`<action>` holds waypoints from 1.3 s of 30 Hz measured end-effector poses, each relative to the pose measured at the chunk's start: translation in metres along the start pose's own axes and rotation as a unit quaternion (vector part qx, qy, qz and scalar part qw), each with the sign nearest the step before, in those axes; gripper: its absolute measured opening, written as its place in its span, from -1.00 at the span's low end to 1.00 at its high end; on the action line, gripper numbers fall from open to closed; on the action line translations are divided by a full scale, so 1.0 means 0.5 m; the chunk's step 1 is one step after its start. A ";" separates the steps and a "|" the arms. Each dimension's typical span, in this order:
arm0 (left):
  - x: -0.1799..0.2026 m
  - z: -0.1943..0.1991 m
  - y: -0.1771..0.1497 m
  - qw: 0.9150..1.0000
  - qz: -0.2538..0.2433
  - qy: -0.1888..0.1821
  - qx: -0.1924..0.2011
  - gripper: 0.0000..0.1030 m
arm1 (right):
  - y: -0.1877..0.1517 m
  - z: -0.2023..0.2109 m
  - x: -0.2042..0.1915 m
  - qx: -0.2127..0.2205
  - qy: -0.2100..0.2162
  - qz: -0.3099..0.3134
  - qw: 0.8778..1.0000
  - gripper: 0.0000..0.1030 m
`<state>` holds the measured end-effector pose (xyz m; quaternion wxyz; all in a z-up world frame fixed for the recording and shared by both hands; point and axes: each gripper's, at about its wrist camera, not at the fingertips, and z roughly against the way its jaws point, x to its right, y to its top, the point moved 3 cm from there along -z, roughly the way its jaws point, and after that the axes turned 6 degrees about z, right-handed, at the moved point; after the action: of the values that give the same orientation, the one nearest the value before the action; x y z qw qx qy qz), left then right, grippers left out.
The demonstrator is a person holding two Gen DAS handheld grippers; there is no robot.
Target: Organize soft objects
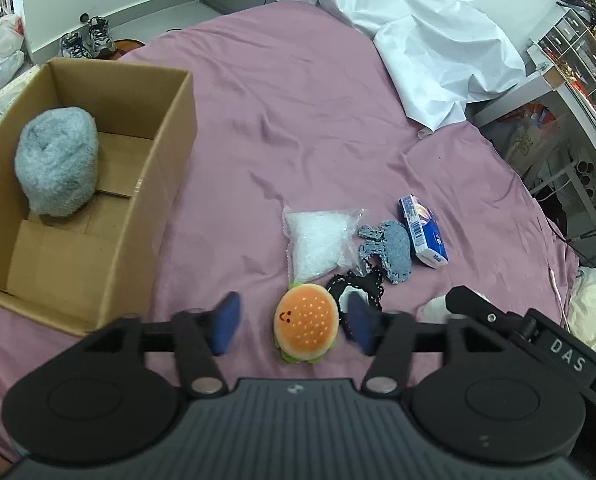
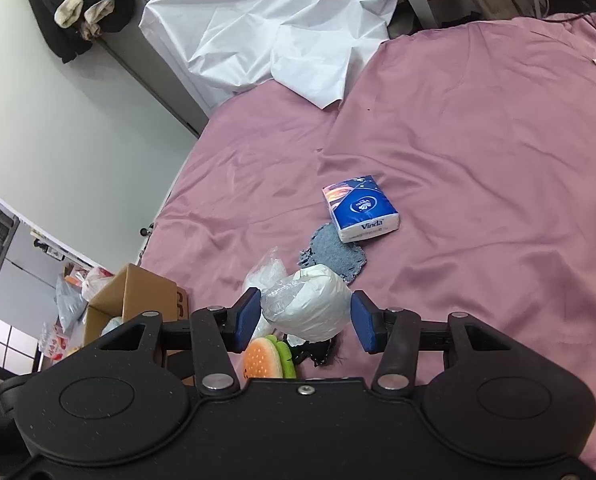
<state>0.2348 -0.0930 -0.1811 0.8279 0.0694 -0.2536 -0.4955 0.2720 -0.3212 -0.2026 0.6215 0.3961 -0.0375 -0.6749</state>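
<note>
Soft objects: one, a fluffy grey-blue rolled plush bundle (image 1: 58,160), already stands in the open brown cardboard box (image 1: 170,152) at the left of the pink bedsheet (image 1: 278,100). Judged progress: early, one item boxed and several left.

Left wrist view. Left gripper (image 1: 292,326) has its jaws apart, blue pads either side of a round orange hamburger plush with a small face (image 1: 306,326); neither pad presses on it. The burger lies flat on the sheet, bun top up, face toward the left pad. No strong long axis. Beyond it lie a clear plastic bag of white filling (image 1: 318,242), a flat grey-blue knitted piece with a fringe edge (image 1: 390,250), a black lace-edged fabric item (image 1: 358,286) and a blue tissue pack (image 1: 422,230) with its long axis running away from the camera, barcode side up. All are loose on the sheet, well apart from the box. The bundle in the box stands on end, long axis roughly upright, against the far left wall.

Right wrist view. Right gripper (image 2: 304,318) is clamped on a white soft lump wrapped in crinkly clear plastic (image 2: 310,306), held clear of the sheet. Its long axis runs pad to pad, across the jaws. The burger's edge shows beneath, with the box at lower left.

Left to do, by judgement: box the held lump, then the burger, bag, knit, black fabric and tissue pack.
</note>
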 end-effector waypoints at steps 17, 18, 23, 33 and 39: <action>-0.006 -0.122 -0.038 0.998 0.050 -0.007 -0.049 0.29 | -0.004 -0.015 0.013 -0.006 -0.002 -0.017 1.000 -0.06; -0.007 -0.128 -0.040 0.997 0.058 -0.009 -0.057 0.27 | -0.005 -0.016 0.012 -0.007 -0.002 -0.017 1.000 -0.06; -0.012 -0.148 -0.045 0.995 0.068 -0.004 -0.069 -0.12 | -0.005 -0.020 0.007 -0.010 -0.002 -0.011 1.000 -0.06; -0.021 -0.091 -0.026 0.997 0.064 -0.008 -0.048 -0.24 | -0.002 -0.014 -0.001 0.001 0.004 -0.003 1.000 -0.06; -0.021 -0.036 -0.009 0.998 0.056 -0.010 -0.025 -0.24 | 0.000 0.007 -0.022 0.014 0.007 0.017 1.000 -0.06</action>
<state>0.2361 -0.0886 -0.2018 0.8533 0.0293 -0.2534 -0.4548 0.2691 -0.3132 -0.1948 0.6276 0.4082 -0.0492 -0.6611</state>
